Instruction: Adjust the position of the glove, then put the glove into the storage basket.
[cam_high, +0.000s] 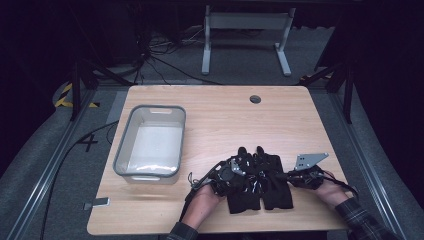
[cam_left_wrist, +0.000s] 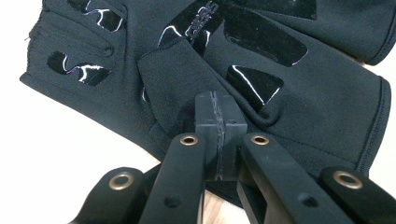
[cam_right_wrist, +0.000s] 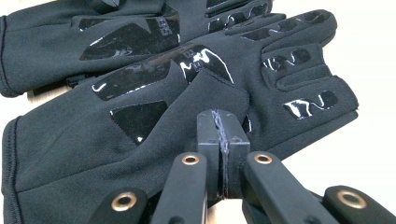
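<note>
Two black gloves with glossy grip patches lie side by side, palms up, near the table's front edge: the left glove (cam_high: 245, 196) and the right glove (cam_high: 278, 194). My left gripper (cam_high: 248, 175) comes in from the left, and in the left gripper view it (cam_left_wrist: 219, 99) is shut with its tip against the folded-in thumb (cam_left_wrist: 168, 79) of the left glove (cam_left_wrist: 308, 107). My right gripper (cam_high: 281, 176) comes in from the right. It (cam_right_wrist: 219, 116) is also shut, its tip at the thumb (cam_right_wrist: 219, 91) of the right glove (cam_right_wrist: 84, 144). I see no fabric between either pair of pads.
A grey plastic bin (cam_high: 150, 142) stands on the left half of the wooden table (cam_high: 220, 115). A small grey object (cam_high: 98, 203) lies at the front left corner. A round cable hole (cam_high: 255, 99) sits near the far edge. Cables run across the floor beyond the table.
</note>
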